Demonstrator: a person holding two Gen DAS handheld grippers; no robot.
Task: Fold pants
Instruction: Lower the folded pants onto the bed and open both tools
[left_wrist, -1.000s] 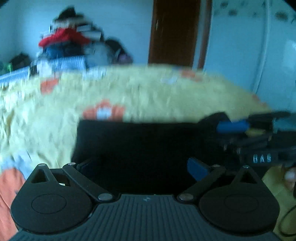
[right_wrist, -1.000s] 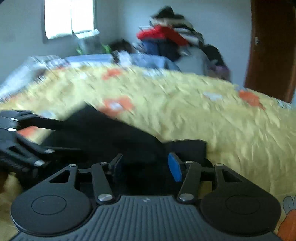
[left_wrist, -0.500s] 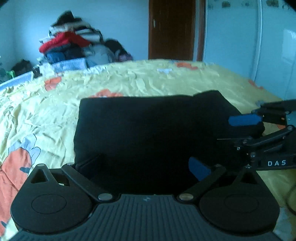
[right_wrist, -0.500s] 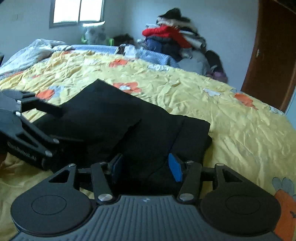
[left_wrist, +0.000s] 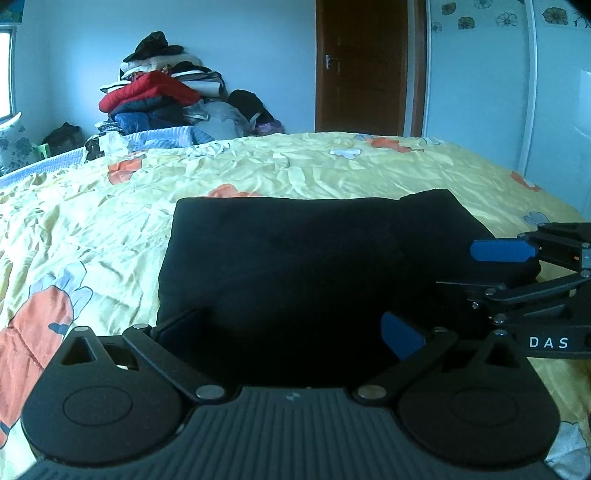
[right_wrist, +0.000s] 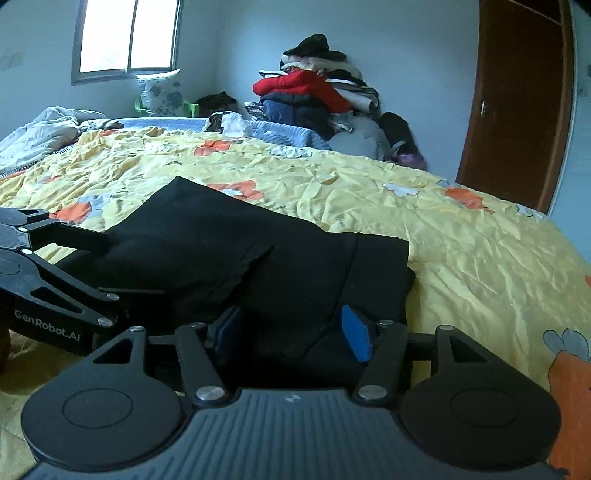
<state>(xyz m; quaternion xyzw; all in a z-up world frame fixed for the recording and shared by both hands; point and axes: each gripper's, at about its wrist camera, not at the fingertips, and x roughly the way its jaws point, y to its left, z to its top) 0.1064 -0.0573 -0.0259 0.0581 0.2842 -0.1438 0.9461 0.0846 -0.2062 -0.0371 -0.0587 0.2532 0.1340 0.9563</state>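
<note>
Black pants (left_wrist: 314, 258) lie folded in a thick rectangle on the yellow bedspread (left_wrist: 258, 166). My left gripper (left_wrist: 291, 328) is open, its jaws wide apart at the near edge of the pants. My right gripper (right_wrist: 291, 332) is also open, with the near right corner of the pants (right_wrist: 258, 266) between its blue pads. In the left wrist view the right gripper (left_wrist: 517, 273) reaches in from the right. In the right wrist view the left gripper (right_wrist: 55, 273) reaches in from the left.
A pile of clothes (right_wrist: 317, 96) sits at the far side of the bed by the wall. A brown door (left_wrist: 362, 66) stands behind the bed. A window (right_wrist: 125, 37) and crumpled bedding (right_wrist: 44, 129) are at the far left.
Both grippers have lowered with the pants onto the bed. The fold has settled flat and the views have steadied. Both jaws stay apart.
</note>
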